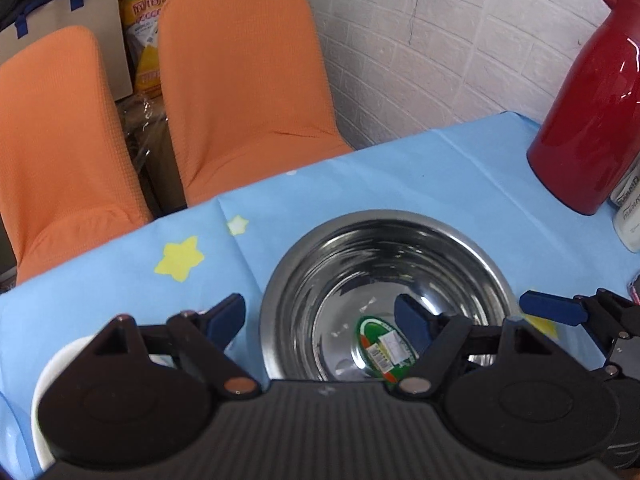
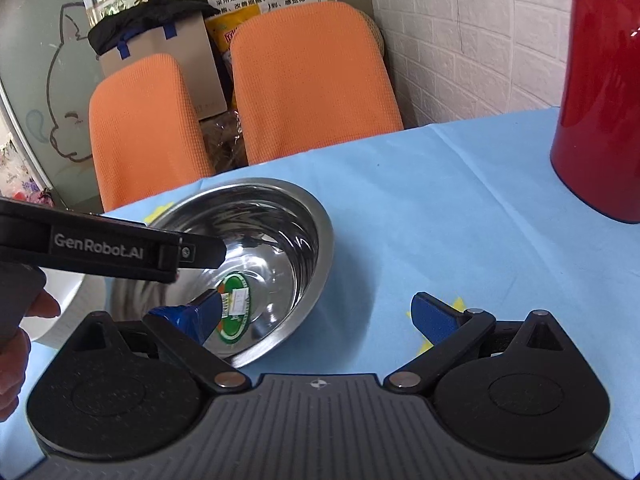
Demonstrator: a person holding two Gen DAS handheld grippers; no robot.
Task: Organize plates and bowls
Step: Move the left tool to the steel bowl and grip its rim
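While both tongs stand wide open and hold nothing, the steel bowl (image 1: 386, 296) sits on the blue cloth (image 1: 400, 176), straddled by each. Left gripper (image 1: 320, 316): one finger inside the bowl, one outside its left rim. Right gripper (image 2: 316, 316): left finger inside, right finger outside on the cloth. White dish (image 1: 52, 376) just left of the left tongs. Risk, as I judge it: slick, curved wall could slip from a rim pinch; bowl may tip or skid toward the red flask (image 2: 600, 92).

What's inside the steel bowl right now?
Inside the steel bowl only a green oval sticker shows on the bottom. The left gripper and its right finger cover the near part.
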